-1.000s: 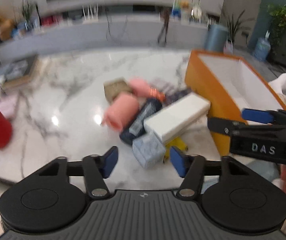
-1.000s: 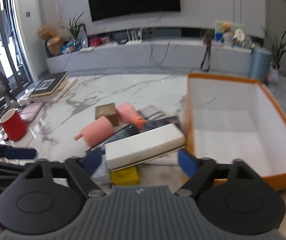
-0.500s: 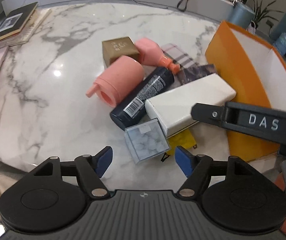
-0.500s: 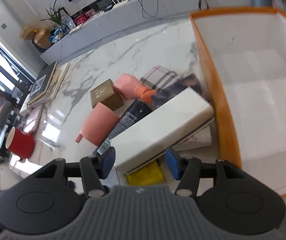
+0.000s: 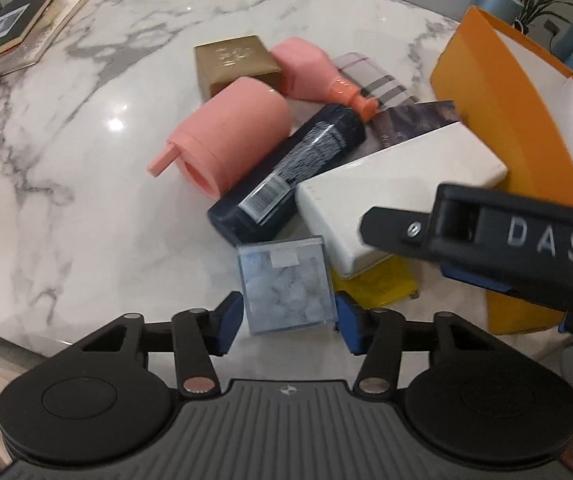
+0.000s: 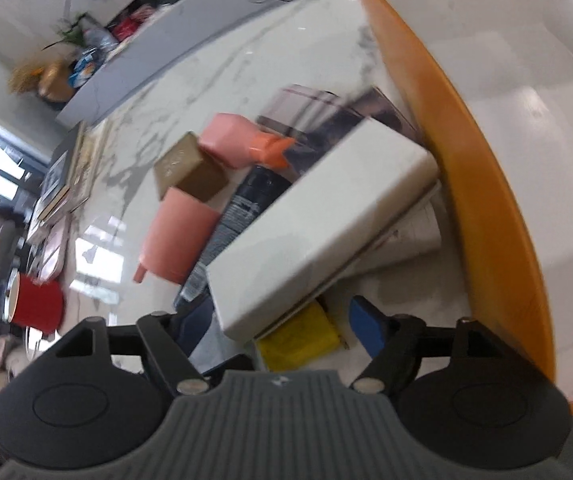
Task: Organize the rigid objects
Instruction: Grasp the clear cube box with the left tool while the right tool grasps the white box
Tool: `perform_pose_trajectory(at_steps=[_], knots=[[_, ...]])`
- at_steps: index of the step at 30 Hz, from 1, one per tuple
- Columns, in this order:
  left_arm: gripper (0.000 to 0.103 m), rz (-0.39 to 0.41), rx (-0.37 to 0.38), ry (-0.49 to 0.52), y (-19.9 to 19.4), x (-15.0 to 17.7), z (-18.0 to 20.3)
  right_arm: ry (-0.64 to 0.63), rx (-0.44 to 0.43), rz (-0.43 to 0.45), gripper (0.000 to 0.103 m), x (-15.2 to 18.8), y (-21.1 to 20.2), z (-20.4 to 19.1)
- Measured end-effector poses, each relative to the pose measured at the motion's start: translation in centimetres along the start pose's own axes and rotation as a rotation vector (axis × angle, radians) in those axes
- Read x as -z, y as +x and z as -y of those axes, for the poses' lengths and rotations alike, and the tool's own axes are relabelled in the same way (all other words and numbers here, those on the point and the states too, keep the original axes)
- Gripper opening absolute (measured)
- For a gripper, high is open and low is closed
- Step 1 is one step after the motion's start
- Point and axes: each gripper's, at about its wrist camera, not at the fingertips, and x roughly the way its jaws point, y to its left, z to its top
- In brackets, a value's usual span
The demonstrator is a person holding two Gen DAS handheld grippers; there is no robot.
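A pile of objects lies on the marble table (image 5: 66, 184): a clear marbled cube (image 5: 284, 284), a long white box (image 5: 398, 196), a dark bottle (image 5: 290, 176), a pink cup (image 5: 230, 136), a pink bottle (image 5: 310, 70), a gold box (image 5: 234, 62) and a yellow item (image 5: 382, 282). My left gripper (image 5: 288, 322) is open, its blue pads either side of the cube's near end. My right gripper (image 6: 274, 316) is open around the near end of the white box (image 6: 318, 228); its left pad is hidden behind the box. It also shows in the left wrist view (image 5: 486, 232).
An orange box with a white inside (image 6: 486, 208) stands right of the pile, also seen in the left wrist view (image 5: 498, 100). A red mug (image 6: 38, 306) and books (image 5: 10, 36) sit at the left. A checked flat item (image 5: 374, 76) lies under the pile.
Both grippers have dropped and moved forward onto the pile. The left now straddles the marbled cube; the right now straddles the white box and has tilted.
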Motion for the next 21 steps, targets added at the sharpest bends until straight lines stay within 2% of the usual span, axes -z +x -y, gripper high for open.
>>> perform_pose_trajectory(at_steps=[8,10,13,14,17,21], knots=[[0.06,0.0,-0.029,0.023,-0.1,-0.2,-1.1,0.108,0.053,0.063,0.078,-0.7,1.3,0.9],[0.06,0.005,-0.033,0.04,0.0,-0.3,-1.0,0.144,0.037,0.062,0.076,-0.8,1.7,1.4],[0.06,-0.005,-0.023,0.033,0.1,-0.5,-1.2,0.169,0.012,0.059,0.068,-0.9,2.0,1.7],[0.057,-0.007,-0.025,0.032,0.0,-0.5,-1.3,0.167,0.001,0.053,0.063,-0.9,2.1,1.7],[0.052,-0.004,-0.035,0.049,-0.1,-0.4,-1.3,0.148,-0.015,0.044,0.054,-0.6,1.9,1.4],[0.052,-0.004,-0.04,0.046,-0.3,0.0,-1.6,0.115,-0.018,0.033,0.043,-0.2,1.3,1.1]])
